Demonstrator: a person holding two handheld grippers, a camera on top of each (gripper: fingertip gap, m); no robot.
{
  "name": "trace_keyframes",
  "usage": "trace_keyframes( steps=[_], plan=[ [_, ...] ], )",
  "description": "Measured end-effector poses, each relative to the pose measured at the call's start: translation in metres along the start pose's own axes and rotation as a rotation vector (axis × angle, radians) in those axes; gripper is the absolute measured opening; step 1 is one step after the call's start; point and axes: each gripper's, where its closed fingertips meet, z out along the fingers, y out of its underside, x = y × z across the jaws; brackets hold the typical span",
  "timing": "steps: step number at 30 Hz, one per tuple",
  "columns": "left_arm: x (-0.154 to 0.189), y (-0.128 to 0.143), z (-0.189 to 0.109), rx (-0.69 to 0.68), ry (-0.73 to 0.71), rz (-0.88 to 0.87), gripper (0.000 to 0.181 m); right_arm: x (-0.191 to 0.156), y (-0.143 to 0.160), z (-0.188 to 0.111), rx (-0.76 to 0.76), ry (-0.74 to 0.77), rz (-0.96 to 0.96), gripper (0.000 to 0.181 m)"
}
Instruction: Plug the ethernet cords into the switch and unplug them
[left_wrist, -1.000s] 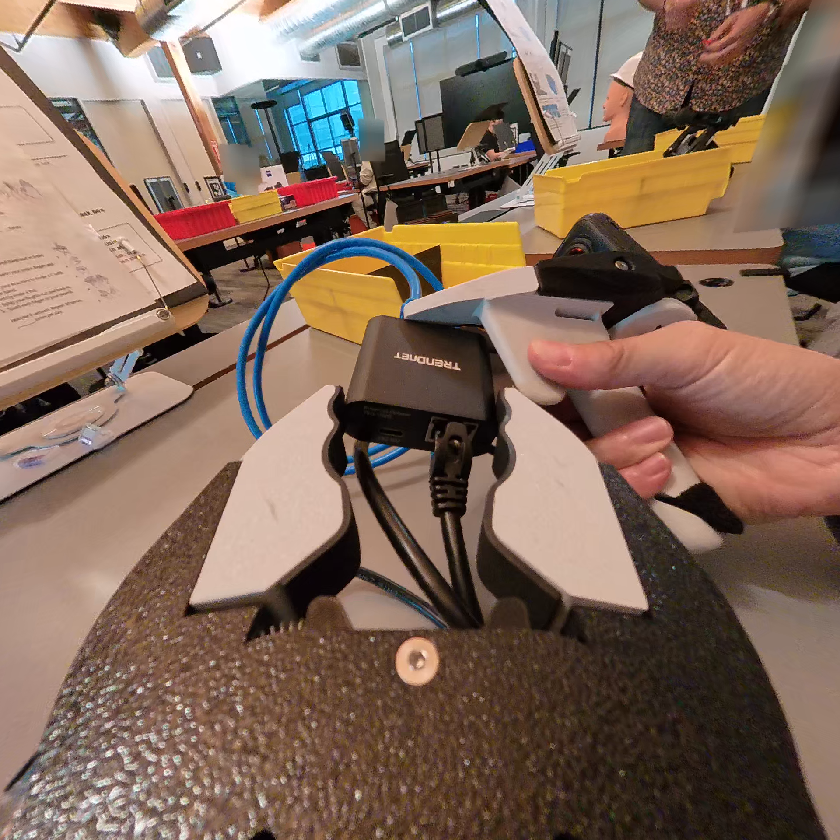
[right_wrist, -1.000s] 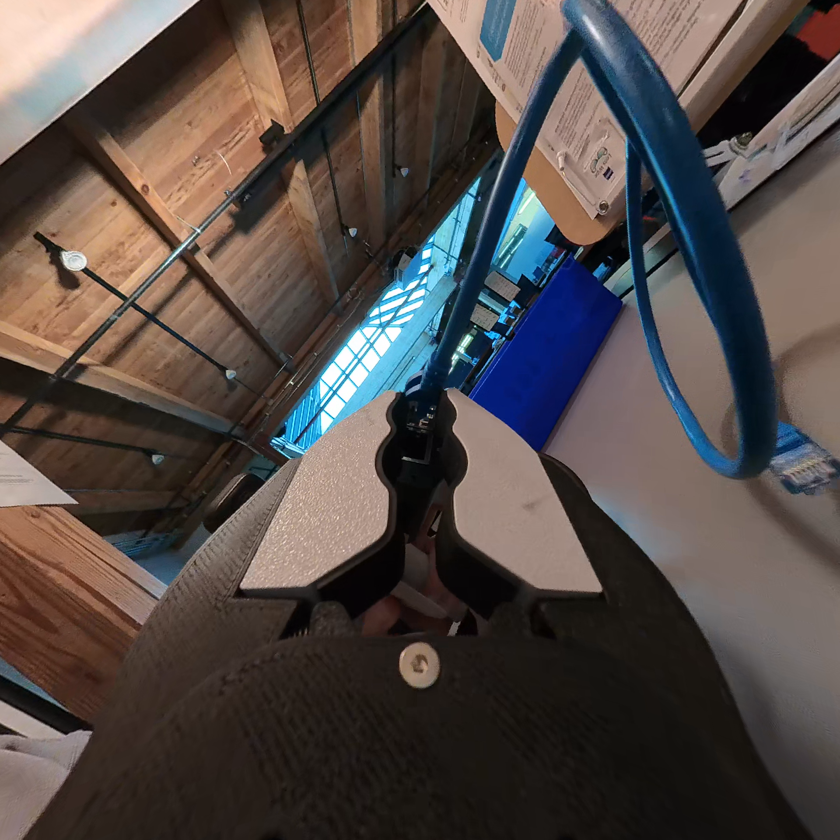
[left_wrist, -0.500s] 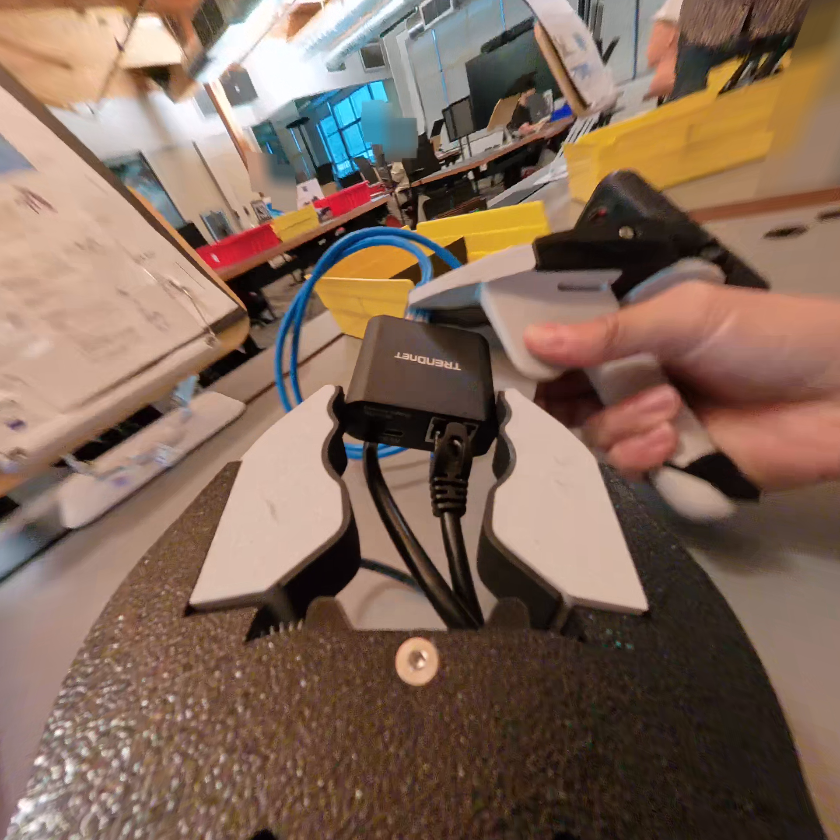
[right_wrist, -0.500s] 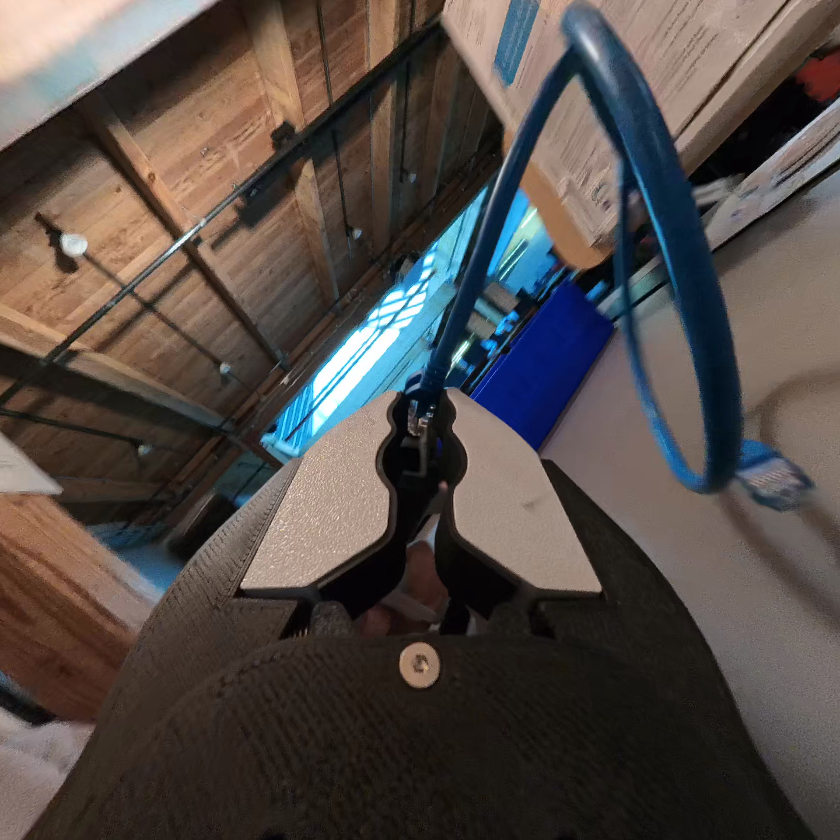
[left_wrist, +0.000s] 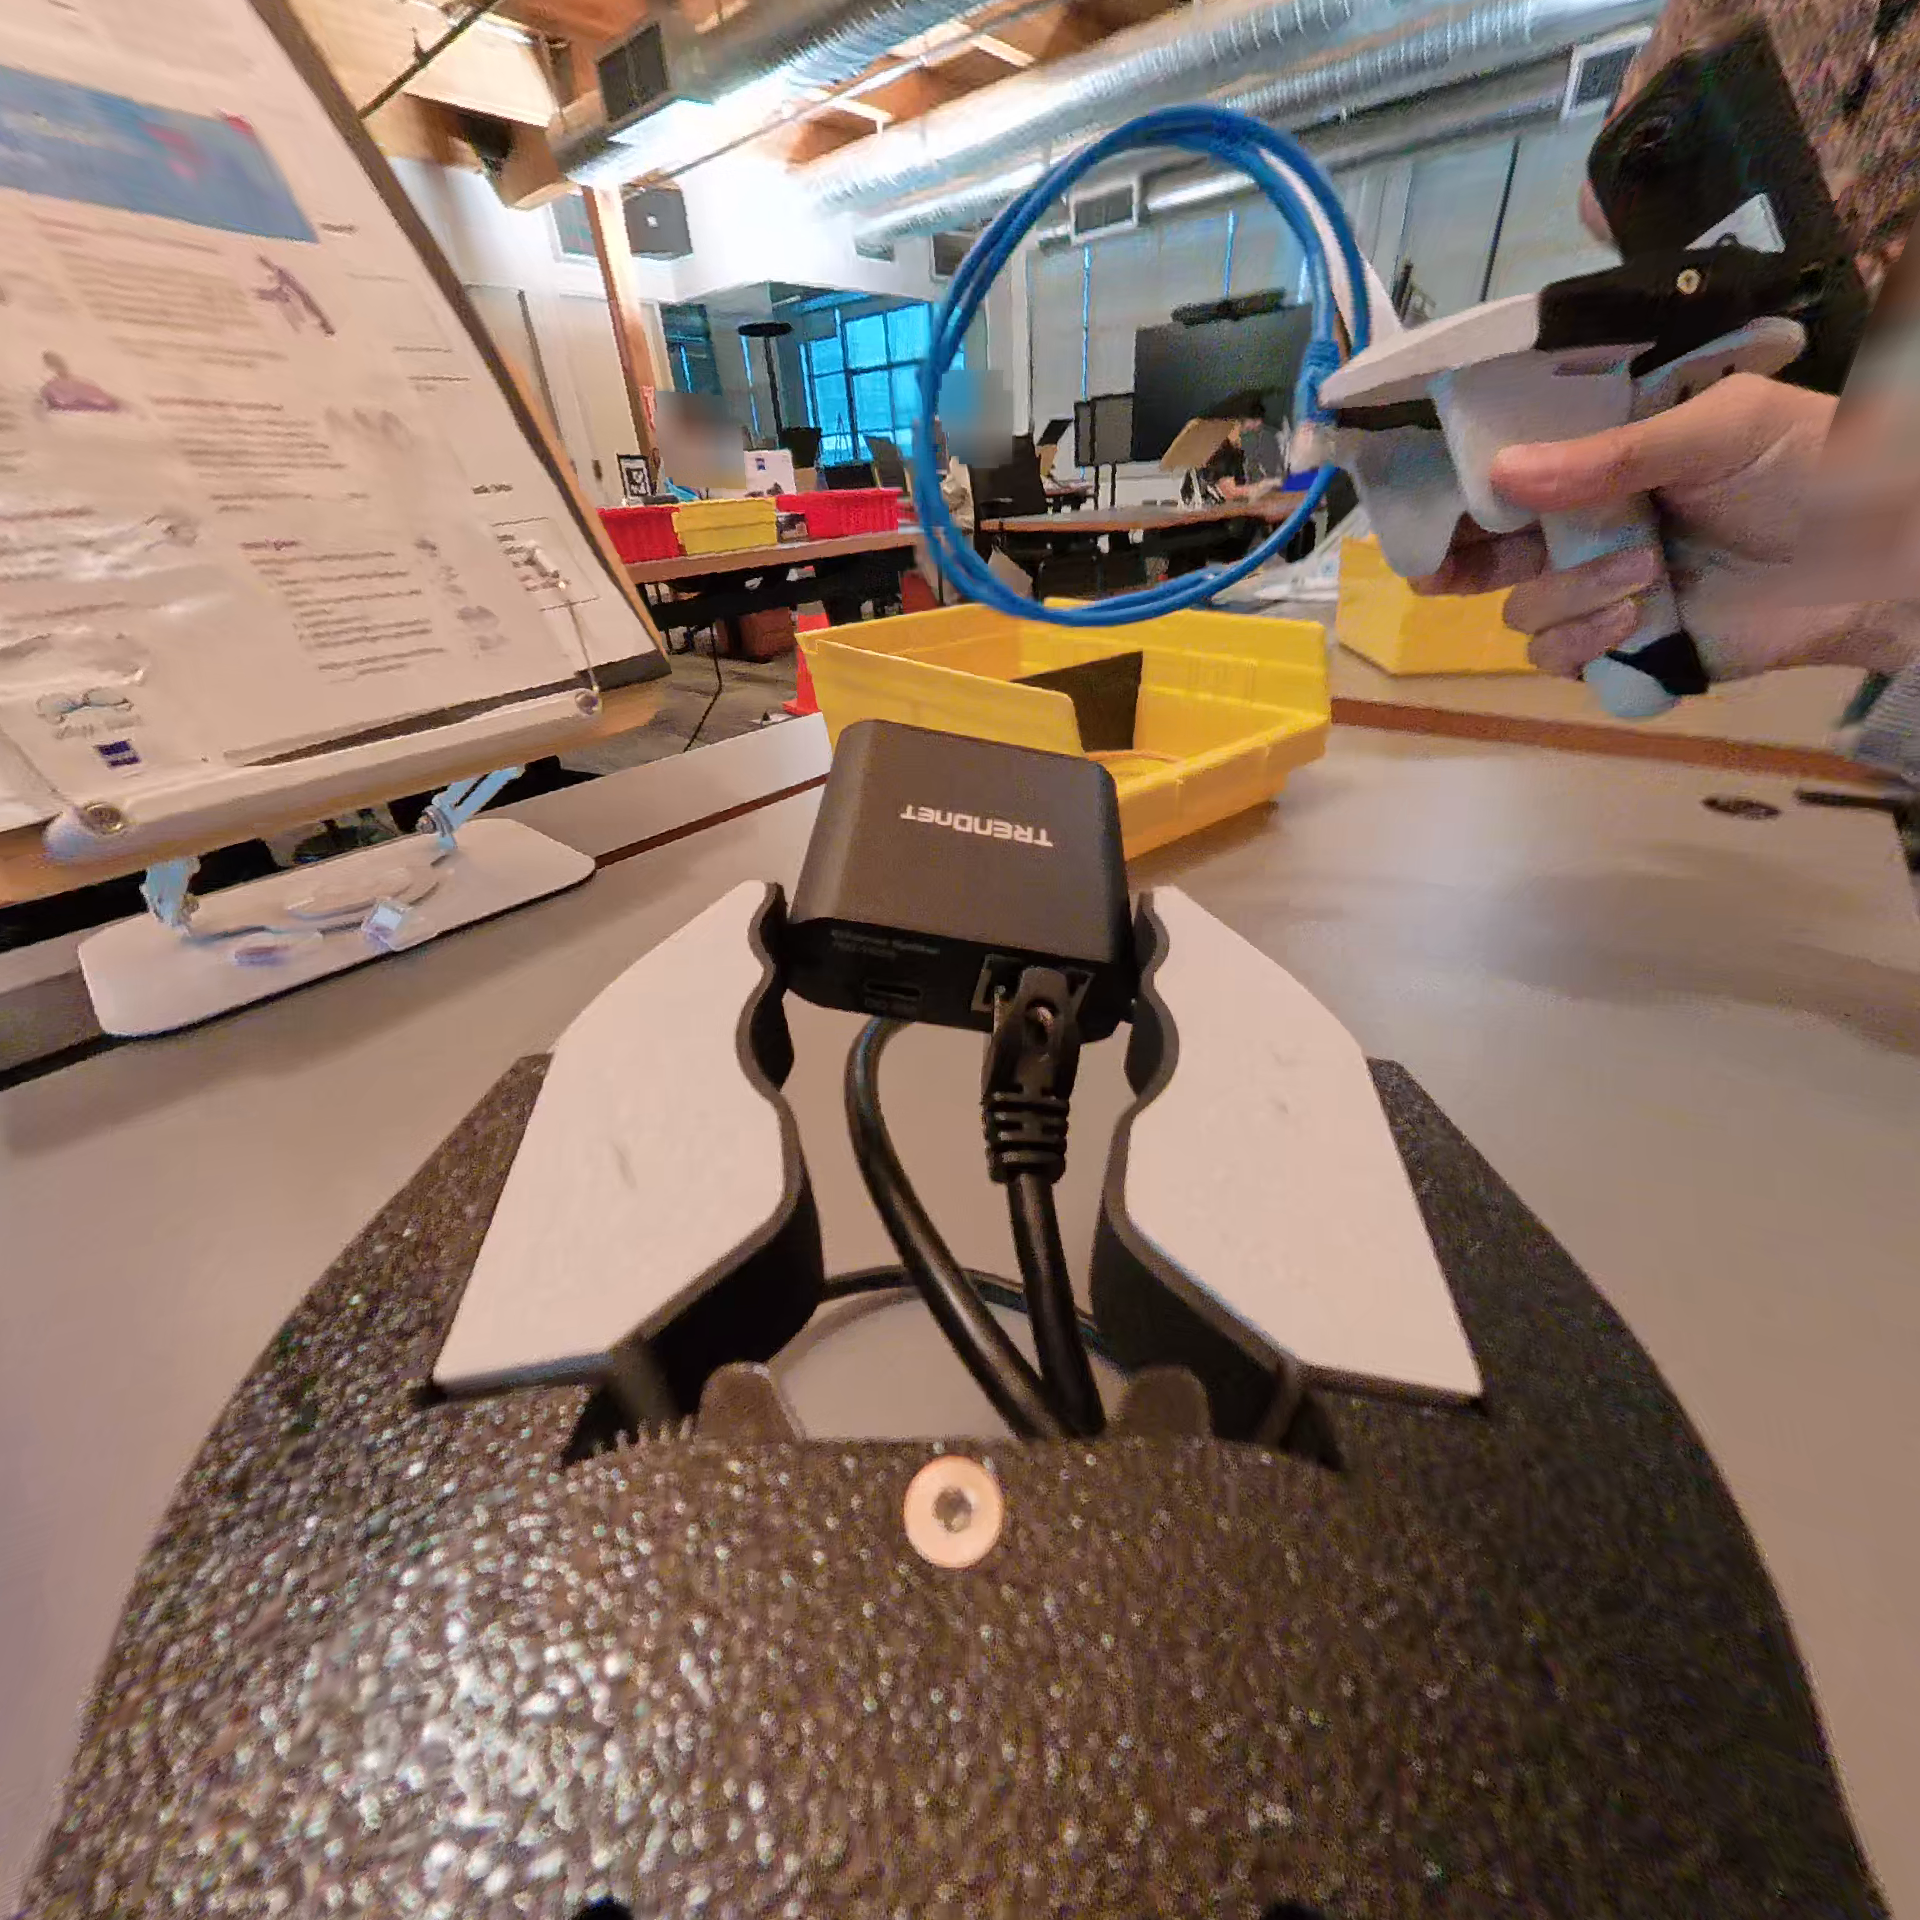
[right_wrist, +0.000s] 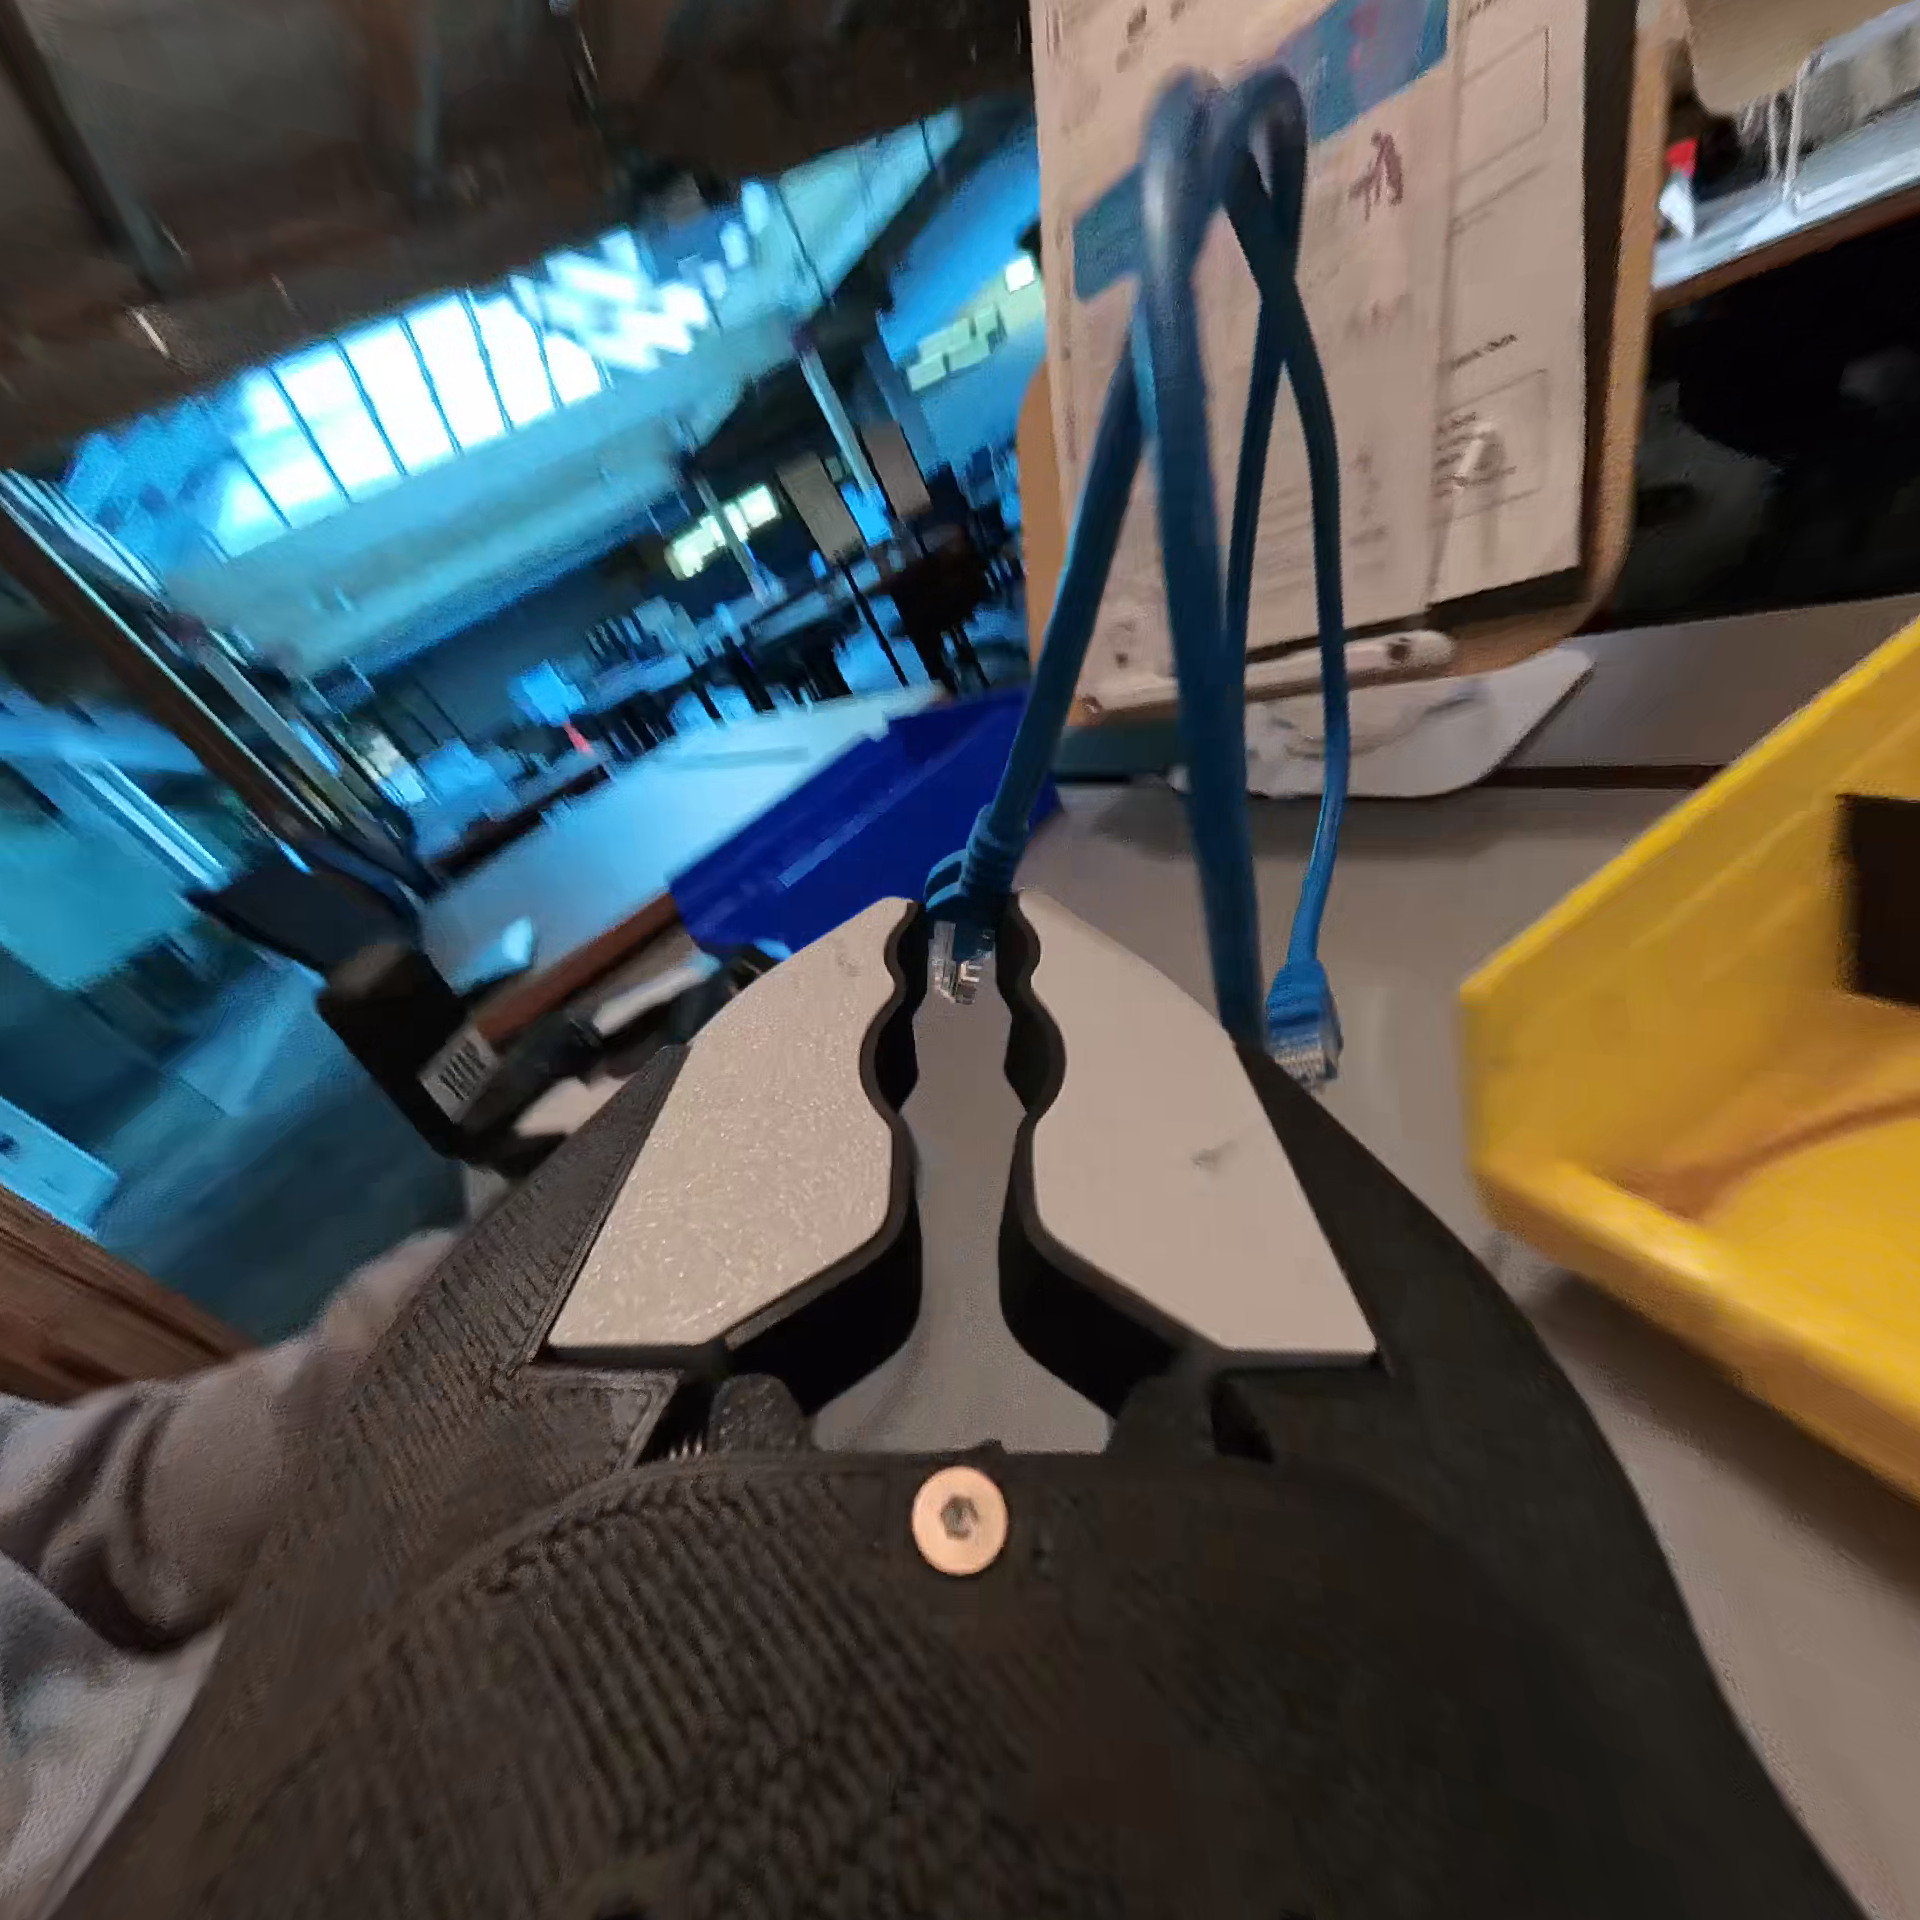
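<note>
Left wrist view: your left tongs (left_wrist: 961, 940) are clamping the light, rigid switch (left_wrist: 966, 862) above the worktop (left_wrist: 1558, 987); your right tongs (right_wrist: 964, 961) are pinching the blue cord (right_wrist: 1184, 436) at its brittle plug (right_wrist: 958, 956), the limp loop dangling.

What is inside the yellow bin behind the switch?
Behind the switch, the yellow bin shows a black card-like piece standing upright inside and some bare yellow floor. Its near wall and the switch cover the rest, so other contents cannot be ruled out.
</note>
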Motion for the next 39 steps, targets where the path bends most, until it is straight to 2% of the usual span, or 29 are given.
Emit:
trace_keyframes(
  steps=[3,7,13,18,19,22,24,26,28,30,32,34,37,39],
  plan=[
    [-0.008,0.001,-0.003,0.007,-0.009,-0.026,0.062,0.024,-0.019,-0.016,-0.131,0.065,-0.089,0.013],
    [-0.008,0.004,-0.002,0.0,-0.007,-0.03,0.062,0.068,-0.024,-0.032,-0.262,0.097,-0.011,0.013],
    [-0.002,0.005,0.001,-0.007,0.014,-0.018,0.062,0.116,0.008,-0.037,-0.421,0.026,0.249,0.013],
    [0.003,0.005,0.003,-0.012,0.029,-0.015,0.062,0.168,0.016,-0.048,-0.459,0.208,0.309,0.014],
    [0.004,0.006,0.003,-0.014,0.037,-0.015,0.062,0.176,0.014,-0.05,-0.458,0.26,0.268,0.017],
    [0.006,0.008,0.005,-0.025,0.052,-0.013,0.062,0.19,-0.007,-0.059,-0.409,0.432,0.068,0.051],
    [0.007,0.01,0.005,-0.036,0.062,-0.016,0.062,0.187,-0.022,-0.067,-0.386,0.537,-0.063,0.074],
    [0.008,0.01,0.006,-0.037,0.073,-0.019,0.062,0.17,-0.027,-0.071,-0.381,0.606,-0.148,0.097],
    [0.01,0.009,0.007,-0.032,0.084,-0.027,0.062,0.128,-0.011,-0.053,-0.386,0.509,-0.167,0.102],
    [0.014,0.007,0.008,-0.026,0.095,-0.029,0.062,0.07,0.026,-0.023,-0.382,0.325,-0.094,0.096],
    [0.018,0.005,0.009,-0.025,0.101,-0.011,0.062,0.001,0.067,0.014,-0.333,0.079,0.042,0.09],
    [0.023,0.002,0.009,-0.02,0.112,0.017,0.062,-0.058,0.107,0.042,-0.307,-0.145,0.189,0.076],
    [0.032,-0.002,0.009,-0.024,0.12,0.094,0.062,-0.109,0.131,0.069,-0.233,-0.374,0.398,0.07],
    [0.039,-0.005,0.008,-0.021,0.129,0.149,0.062,-0.114,0.136,0.08,-0.208,-0.414,0.466,0.056]
  ],
)
